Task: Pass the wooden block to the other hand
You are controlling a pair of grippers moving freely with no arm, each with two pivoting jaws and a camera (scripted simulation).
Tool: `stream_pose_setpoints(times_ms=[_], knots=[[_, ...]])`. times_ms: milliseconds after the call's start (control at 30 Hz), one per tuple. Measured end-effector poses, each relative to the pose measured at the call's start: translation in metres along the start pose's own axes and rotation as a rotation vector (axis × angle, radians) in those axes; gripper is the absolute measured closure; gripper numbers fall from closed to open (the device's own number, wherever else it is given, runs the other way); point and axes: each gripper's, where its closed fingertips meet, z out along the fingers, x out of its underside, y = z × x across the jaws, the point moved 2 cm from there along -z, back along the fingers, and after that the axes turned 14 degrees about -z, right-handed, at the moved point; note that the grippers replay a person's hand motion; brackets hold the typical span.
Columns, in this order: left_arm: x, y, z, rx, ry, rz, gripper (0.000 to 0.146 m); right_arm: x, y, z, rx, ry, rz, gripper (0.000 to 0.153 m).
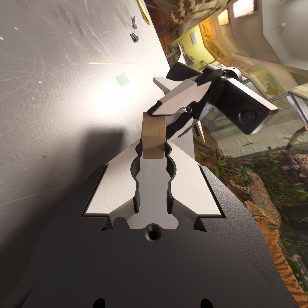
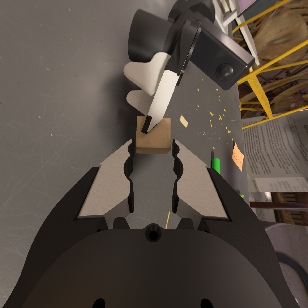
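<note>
The wooden block (image 1: pixel 153 138) is a small tan cube held above the grey table (image 1: pixel 50 83). My left gripper (image 1: pixel 153 143) is shut on it, fingertips pressed on its two sides. The right gripper's white fingers (image 1: pixel 175 98) reach in from the upper right and straddle the block's far end. In the right wrist view the block (image 2: pixel 156 138) sits between the tips of my right gripper (image 2: pixel 153 143), which is open, with a thin gap on each side. One left finger (image 2: pixel 158 106) lies across the block's top face; the other is hidden behind it.
In the left wrist view, a green tape patch (image 1: pixel 122 81), a thin yellow line (image 1: pixel 111 63) and two bolts (image 1: pixel 135 30) lie farther off. In the right wrist view, a green cylinder (image 2: pixel 216 164), an orange note (image 2: pixel 238 156) and papers (image 2: pixel 275 150) sit near the table's right edge.
</note>
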Motion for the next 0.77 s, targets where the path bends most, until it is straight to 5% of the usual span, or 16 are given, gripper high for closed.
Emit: stream_pose_setpoints(times_ms=[367,567,767], knots=[[-0.012,-0.003,-0.010,-0.006,-0.068,0.040,0.083,0.013,-0.008,-0.003,-0.009,0.029,0.169,0.110],[-0.016,0.012,-0.034,-0.268,-0.053,0.298,0.071,0.020,-0.007,-0.009,-0.057,0.035,0.321,0.110],[0.005,0.035,-0.032,-0.571,0.172,0.634,0.071,0.027,0.002,-0.008,-0.156,0.090,0.467,0.110]])
